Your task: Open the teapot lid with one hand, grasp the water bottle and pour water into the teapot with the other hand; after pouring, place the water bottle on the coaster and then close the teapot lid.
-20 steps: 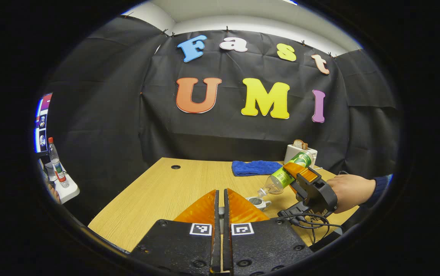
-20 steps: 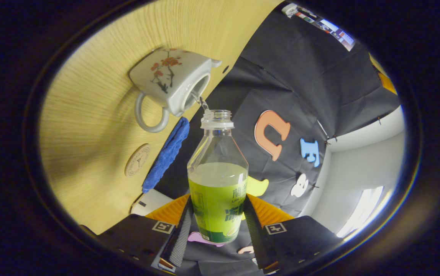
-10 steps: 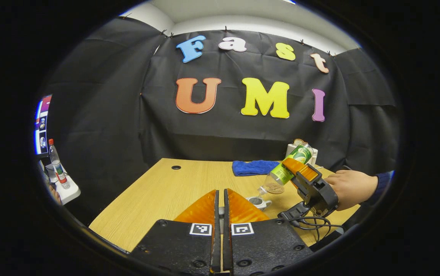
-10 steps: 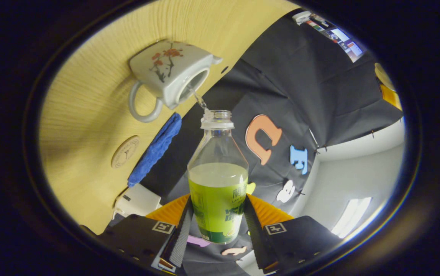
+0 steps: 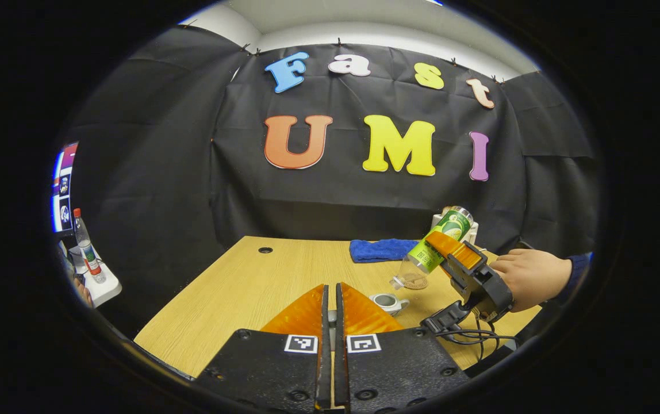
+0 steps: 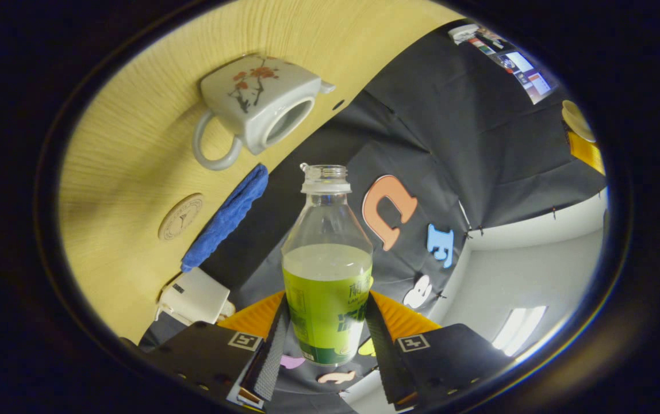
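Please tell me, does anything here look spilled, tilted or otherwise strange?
No spill shows on the table. The uncapped bottle is held tilted in the right gripper, neck toward the open teapot, with no stream visible. Otherwise nothing stands out.

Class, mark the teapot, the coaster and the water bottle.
teapot (image 6: 252,100), right gripper view, on its painted side.
coaster (image 6: 180,217), right gripper view, on its round face.
water bottle (image 6: 326,302), right gripper view, on its green label.
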Available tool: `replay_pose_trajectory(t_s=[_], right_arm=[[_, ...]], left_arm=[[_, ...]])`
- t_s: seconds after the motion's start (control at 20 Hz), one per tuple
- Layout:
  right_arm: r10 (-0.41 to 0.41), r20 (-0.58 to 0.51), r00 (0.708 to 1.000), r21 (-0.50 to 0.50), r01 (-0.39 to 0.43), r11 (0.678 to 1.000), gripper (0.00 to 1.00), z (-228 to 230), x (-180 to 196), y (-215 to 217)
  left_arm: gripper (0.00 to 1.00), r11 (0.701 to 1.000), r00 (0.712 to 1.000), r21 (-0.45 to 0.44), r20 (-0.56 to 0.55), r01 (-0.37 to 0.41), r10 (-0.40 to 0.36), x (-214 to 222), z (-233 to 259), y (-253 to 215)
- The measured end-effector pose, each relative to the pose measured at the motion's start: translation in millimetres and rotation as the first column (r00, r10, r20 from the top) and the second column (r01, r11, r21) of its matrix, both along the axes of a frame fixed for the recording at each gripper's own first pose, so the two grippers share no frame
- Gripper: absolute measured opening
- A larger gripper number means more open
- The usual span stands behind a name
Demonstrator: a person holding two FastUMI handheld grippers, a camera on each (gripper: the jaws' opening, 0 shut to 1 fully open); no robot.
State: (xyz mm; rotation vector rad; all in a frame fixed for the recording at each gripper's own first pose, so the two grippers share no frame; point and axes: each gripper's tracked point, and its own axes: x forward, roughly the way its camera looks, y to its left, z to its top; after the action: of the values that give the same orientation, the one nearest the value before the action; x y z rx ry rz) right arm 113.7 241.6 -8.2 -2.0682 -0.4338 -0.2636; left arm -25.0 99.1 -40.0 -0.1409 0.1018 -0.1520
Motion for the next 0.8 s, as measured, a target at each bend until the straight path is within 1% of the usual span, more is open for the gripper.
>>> replay_pose_trajectory(t_s=[0.1, 0.15, 0.2, 0.25, 0.3, 0.45, 0.75, 0.8], right_arm=[[0.007, 0.007, 1.0, -0.012, -0.007, 1.0, 0.71, 1.7, -3.6, 2.3], [0.009, 0.011, 1.0, -0.016, -0.008, 1.0, 0.73, 2.1, -2.8, 2.2], [0.012, 0.011, 1.0, -0.016, -0.011, 1.0, 0.71, 1.9, -3.1, 3.3], [0.013, 0.013, 1.0, -0.017, -0.012, 1.0, 0.71, 3.1, -3.3, 2.7], [0.013, 0.012, 1.0, -0.02, -0.013, 1.0, 0.74, 3.8, -3.6, 3.1], [0.014, 0.01, 1.0, -0.02, -0.014, 1.0, 0.74, 1.6, -1.5, 1.4], [0.028, 0.006, 1.0, 0.004, -0.028, 1.0, 0.74, -9.3, 1.2, 0.2], [0.036, -0.007, 0.999, 0.027, -0.036, 0.999, 0.73, -13.5, 3.1, -0.6]], left_arm=[[0.05, 1.0, 1.0, -0.001, 0.003, 0.001, -0.001, -0.4, 0.5, 1.4], [0.05, 1.0, 1.0, 0.001, 0.005, 0.0, 0.0, -0.4, 0.4, 1.4], [0.05, 1.0, 1.0, 0.002, 0.006, 0.0, 0.0, -0.7, 1.4, 1.3], [0.05, 1.0, 1.0, 0.002, 0.006, 0.0, 0.0, -0.7, 0.8, 0.8], [0.05, 1.0, 1.0, 0.001, 0.005, 0.0, 0.0, -1.1, 0.8, 1.5], [0.05, 1.0, 1.0, -0.002, 0.003, 0.001, -0.001, 0.1, 0.1, 1.1], [0.05, 1.0, 1.0, -0.006, -0.011, -0.013, 0.013, 4.8, -4.9, 2.5], [0.05, 1.0, 1.0, -0.004, -0.012, -0.018, 0.018, 5.6, -5.5, 2.7]])
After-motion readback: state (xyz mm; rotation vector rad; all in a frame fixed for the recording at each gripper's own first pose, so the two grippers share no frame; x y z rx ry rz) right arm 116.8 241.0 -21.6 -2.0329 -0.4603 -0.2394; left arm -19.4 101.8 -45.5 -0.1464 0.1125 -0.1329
